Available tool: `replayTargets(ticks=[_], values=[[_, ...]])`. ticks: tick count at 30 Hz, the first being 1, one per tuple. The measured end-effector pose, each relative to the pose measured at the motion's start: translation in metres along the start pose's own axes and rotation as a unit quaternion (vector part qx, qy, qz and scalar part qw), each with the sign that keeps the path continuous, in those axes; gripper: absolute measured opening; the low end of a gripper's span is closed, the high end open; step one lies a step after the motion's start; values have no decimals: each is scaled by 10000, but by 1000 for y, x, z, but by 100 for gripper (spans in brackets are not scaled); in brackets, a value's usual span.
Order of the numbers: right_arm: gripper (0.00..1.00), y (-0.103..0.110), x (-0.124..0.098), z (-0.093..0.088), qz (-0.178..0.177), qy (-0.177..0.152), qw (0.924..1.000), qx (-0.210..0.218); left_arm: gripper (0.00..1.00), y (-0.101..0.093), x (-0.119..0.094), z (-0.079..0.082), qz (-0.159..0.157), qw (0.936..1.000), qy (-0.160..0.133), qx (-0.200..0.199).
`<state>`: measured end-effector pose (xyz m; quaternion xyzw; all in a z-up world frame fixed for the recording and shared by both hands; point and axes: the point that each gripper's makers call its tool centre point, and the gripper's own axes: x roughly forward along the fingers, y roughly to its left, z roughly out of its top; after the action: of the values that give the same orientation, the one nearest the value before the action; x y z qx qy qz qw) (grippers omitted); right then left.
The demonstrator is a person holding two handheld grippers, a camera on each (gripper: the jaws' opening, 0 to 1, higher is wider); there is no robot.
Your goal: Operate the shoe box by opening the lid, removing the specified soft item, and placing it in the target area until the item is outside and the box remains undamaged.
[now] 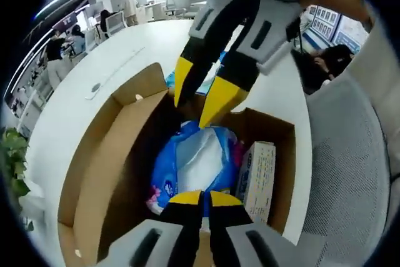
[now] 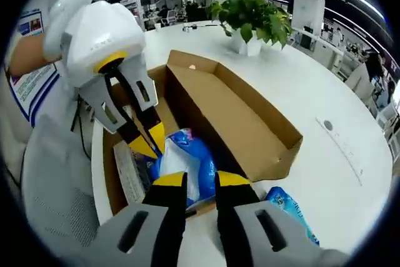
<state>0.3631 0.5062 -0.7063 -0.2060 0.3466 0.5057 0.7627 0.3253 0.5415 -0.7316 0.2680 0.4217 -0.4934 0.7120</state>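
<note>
The brown cardboard shoe box (image 1: 279,130) lies with its lid (image 2: 232,112) swung open on the white table. Inside lies a soft blue and white plastic bag (image 1: 195,157), also seen as the blue bag (image 2: 195,166). My left gripper (image 1: 205,199) has its yellow tips pressed together at the bag's near end; it enters the right gripper view from the left, as the left gripper (image 2: 150,140). My right gripper (image 2: 201,181) hovers open over the bag's edge, and in the left gripper view it reaches down from above, its tips (image 1: 201,95) apart just over the bag.
A small white carton (image 1: 258,176) stands inside the box beside the bag. Another blue packet (image 2: 289,207) lies on the table (image 2: 325,85) outside the box. A potted plant (image 2: 251,15) stands at the far edge. A grey mesh chair (image 1: 350,161) is close by.
</note>
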Motion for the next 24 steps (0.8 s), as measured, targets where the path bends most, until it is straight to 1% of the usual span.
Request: replayTargets(ticks=[4,8,12,16,17,18,20,21,24], values=[[14,0,11,-2,-12,113,9999,-69,0,2,0,-2,3,10000,-18,-68],[11,-5,18,-2,-132,211,9996,-164,0,3,0,-5,-1,9999,-22,-116],[11,-4,27,-1,-121,306,9993,-186,0,5,-2,-5,15,9998,-71,-170],[11,-2,36,-6,-110,478,9985,-246,0,7,-6,-4,35,9996,-151,-243],[10,-3,38,-9,-140,575,9979,-265,0,8,-7,-4,40,9995,-174,-255],[9,-3,39,-10,-159,588,9977,-296,0,8,-8,-3,44,9994,-194,-274],[2,-2,40,-11,-149,625,9972,-391,0,8,-10,-3,40,9992,-237,-315],[2,-5,40,-12,-239,646,9966,-461,0,8,-10,-2,45,9991,-264,-342],[0,-3,39,-10,-183,617,9971,-417,0,8,-12,-1,38,9988,-309,-382]])
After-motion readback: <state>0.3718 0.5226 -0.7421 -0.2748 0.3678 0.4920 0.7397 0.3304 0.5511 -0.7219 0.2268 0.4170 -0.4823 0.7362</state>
